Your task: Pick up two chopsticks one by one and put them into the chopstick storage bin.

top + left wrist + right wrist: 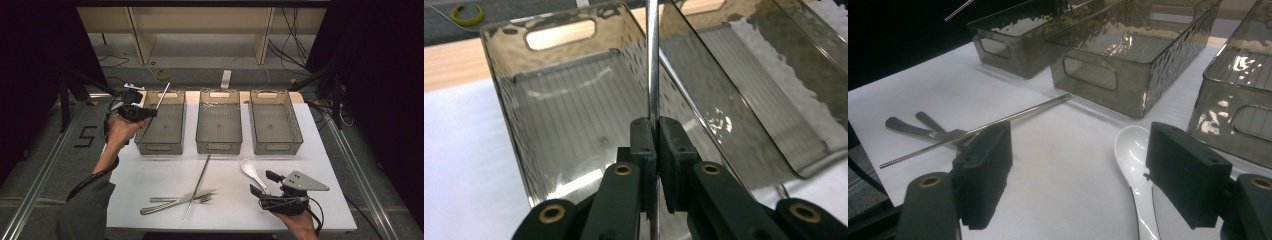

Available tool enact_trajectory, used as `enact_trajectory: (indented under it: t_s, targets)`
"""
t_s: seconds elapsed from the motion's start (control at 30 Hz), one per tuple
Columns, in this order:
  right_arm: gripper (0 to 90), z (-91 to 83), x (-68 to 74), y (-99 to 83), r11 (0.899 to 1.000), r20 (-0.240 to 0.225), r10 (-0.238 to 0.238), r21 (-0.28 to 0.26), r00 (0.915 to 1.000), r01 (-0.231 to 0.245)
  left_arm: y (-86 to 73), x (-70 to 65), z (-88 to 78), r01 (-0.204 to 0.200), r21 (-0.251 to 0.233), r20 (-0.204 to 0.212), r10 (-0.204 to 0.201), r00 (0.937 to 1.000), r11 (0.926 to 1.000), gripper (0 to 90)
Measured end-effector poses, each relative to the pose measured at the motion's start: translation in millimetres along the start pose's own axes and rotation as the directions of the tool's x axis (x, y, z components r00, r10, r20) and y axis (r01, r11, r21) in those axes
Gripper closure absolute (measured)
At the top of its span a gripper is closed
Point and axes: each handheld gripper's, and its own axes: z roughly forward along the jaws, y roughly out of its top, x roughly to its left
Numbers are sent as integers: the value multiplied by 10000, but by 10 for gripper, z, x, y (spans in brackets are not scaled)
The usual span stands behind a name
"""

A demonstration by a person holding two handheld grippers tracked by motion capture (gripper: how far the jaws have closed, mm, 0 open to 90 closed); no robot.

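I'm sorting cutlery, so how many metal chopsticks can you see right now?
2. One chopstick is clamped in the left gripper over the left bin. The other chopstick lies on the table, across the forks.

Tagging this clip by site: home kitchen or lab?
Likely a lab data-collection rig, not a kitchen: white table on aluminium rails, loose cables on the floor, black curtains at both sides, three identical bins lined up.

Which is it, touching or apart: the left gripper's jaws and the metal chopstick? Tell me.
Touching. The left gripper view shows the left gripper with its jaws shut on the metal chopstick, no gap either side, above the left bin.
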Motion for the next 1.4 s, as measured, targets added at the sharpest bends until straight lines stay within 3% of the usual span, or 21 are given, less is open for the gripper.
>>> enact_trajectory:
  t_s: [0.2,0.53,1.17,1.3,1.4]
  targets:
    - [273,13,-12,-5,10000,-108,75,22,9999,-75,107,106,80,73,-88,-177,-75,9998,9999,848]
    - [273,4,-10,-7,10000,-142,59,-6,9999,-59,180,125,263,-205,31,-522,206,9984,9998,848]
    - [273,5,-10,-10,9999,-251,150,-15,9996,-150,16,113,558,-457,195,-807,472,9956,9988,844]
    - [273,8,-5,-11,9999,-254,135,-11,9996,-135,-3,82,596,-389,273,-987,414,9943,9989,839]
    - [273,14,-11,-14,9999,-244,147,20,9996,-147,-10,70,602,-103,160,-1138,120,9934,9998,804]
